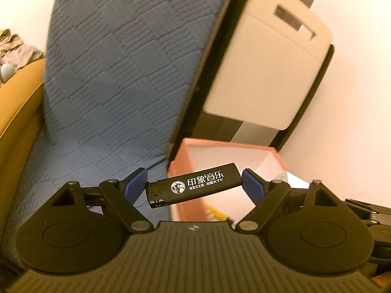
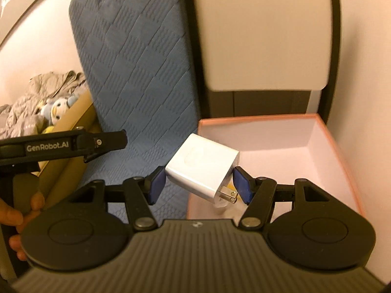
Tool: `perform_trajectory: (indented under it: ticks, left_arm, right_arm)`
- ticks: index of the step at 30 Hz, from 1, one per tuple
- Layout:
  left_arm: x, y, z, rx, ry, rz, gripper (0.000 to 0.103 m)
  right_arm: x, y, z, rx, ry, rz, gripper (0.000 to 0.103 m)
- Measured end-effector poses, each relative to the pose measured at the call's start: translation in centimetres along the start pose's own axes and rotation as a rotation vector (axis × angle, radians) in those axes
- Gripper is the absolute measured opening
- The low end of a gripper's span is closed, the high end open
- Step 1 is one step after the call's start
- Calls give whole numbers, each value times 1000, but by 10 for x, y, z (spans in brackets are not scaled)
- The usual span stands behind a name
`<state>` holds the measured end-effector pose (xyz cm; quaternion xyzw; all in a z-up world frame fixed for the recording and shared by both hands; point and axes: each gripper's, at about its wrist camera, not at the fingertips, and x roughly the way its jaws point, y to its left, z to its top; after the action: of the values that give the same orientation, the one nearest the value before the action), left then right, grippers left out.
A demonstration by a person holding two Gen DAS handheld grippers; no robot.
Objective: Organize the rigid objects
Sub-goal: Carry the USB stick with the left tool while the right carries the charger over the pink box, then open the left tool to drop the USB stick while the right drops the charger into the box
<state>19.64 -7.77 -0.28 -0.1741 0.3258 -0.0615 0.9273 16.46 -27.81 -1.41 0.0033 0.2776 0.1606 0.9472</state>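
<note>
Black plastic lighter with white printed lettering sits crosswise between the blue pads of the left gripper, clamped end to end, so that gripper stands wide but is holding it. The right gripper is set narrower around a white square plug-in charger with metal prongs, pinched at a tilt with the prongs pointing down toward the camera. Both items hang above or just beside the open pink cardboard box with a pale interior, which stands next to a blue quilted mattress leaning upright. To do this step well, each item should probably be carried fully over the box mouth and lowered near the floor of the box before release, since the lighter's end-to-end grip looks easy to lose. The left view alone shows something yellow lying inside the box; the right view alone shows the person's hand on the other gripper's handle.
</note>
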Motion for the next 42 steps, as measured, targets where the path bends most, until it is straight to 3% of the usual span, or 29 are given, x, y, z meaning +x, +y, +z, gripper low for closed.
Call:
perform_trajectory:
  ticks: [9,16,29,41,42]
  left_arm:
    - [19,-66,6,35,-13,-45,87]
    - [52,-97,-14,60,53,-61,87]
    - [115,-105,-66,114,252,-30,87]
    - [125,-100,-79,134,322,-13,88]
    - [124,-99,-78,132,320,-7,88]
  right_arm:
    - [-20,-48,6,21,-24,-34,64]
    - [-6,-87,-16,79,51,-56,64]
    - [48,-116,-84,147,275,-83,64]
    - [62,-125,-96,177,314,-116,65]
    - [58,-125,-95,181,309,-120,68]
